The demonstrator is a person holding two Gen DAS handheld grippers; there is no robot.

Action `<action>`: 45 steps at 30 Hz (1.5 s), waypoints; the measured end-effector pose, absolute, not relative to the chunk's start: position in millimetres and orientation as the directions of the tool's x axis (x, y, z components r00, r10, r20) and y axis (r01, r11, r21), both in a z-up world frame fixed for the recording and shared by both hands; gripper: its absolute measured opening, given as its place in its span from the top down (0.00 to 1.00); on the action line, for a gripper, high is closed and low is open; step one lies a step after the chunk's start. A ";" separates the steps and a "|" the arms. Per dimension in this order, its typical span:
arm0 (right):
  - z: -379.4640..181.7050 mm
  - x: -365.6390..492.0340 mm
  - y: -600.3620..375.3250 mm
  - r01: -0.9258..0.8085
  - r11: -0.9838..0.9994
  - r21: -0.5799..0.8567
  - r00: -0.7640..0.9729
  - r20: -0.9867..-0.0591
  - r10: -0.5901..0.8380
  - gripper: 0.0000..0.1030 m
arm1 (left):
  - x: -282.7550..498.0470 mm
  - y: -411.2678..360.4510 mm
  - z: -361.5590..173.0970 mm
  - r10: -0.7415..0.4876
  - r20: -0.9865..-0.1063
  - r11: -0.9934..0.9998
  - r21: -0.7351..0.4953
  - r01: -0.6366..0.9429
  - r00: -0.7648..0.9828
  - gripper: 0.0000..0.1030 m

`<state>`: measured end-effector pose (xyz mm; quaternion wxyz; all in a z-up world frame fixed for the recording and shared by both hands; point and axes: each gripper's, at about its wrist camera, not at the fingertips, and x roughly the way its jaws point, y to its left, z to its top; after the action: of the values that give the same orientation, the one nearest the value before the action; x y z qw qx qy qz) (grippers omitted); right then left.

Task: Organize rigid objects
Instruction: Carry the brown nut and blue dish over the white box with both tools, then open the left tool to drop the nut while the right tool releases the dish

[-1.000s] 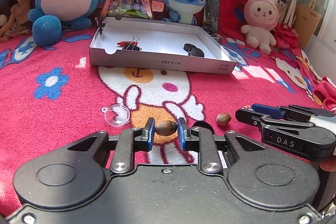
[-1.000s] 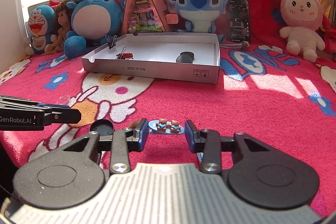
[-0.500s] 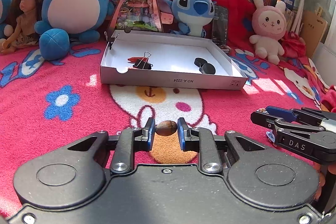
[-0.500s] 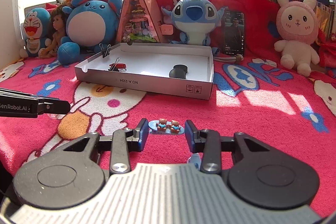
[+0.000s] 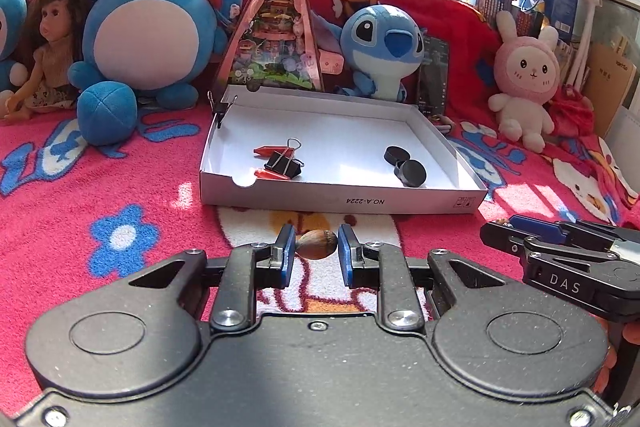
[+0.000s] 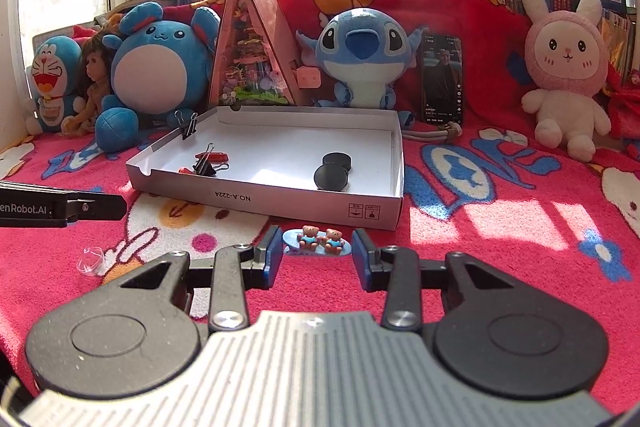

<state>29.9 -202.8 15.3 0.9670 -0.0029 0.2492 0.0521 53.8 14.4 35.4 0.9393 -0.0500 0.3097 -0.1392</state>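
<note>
A small brown nut (image 5: 317, 244) is pinched end to end between the pads of the left gripper (image 5: 317, 254); being hard, light and smooth, it is judged liable to slip unless held across its middle. A blue hair clip (image 6: 317, 242) with two bears is clamped lengthwise in the right gripper (image 6: 317, 254); it seems stiff but thin. Just ahead lies the white box (image 5: 344, 202), holding binder clips and black discs.

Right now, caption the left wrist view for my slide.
Left tool grips a brown nut before the white tray holding binder clips and black discs.
</note>
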 end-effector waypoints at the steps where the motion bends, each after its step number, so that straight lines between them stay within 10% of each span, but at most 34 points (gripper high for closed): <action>1: 15.7 32.0 -202.5 -0.102 0.995 0.019 0.870 -0.483 0.099 0.58 | 57.0 14.5 36.3 -0.295 -0.567 0.956 -0.183 0.231 0.769 0.79; 26: 48.5 205.6 -216.5 0.002 0.995 0.102 0.749 -0.660 0.066 0.59 | 274.4 -3.2 41.5 -0.269 -0.754 0.958 -0.275 0.085 0.599 0.79; 45: 7.4 265.6 -212.9 0.050 0.992 0.115 0.687 -0.725 0.050 0.58 | 300.2 -19.5 6.7 -0.194 -0.784 0.980 -0.178 0.086 0.589 0.79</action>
<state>265.6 -212.9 7.4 0.9164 0.0628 0.3954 0.0000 300.2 -19.5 6.7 0.8894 -0.0606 0.4462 -0.0789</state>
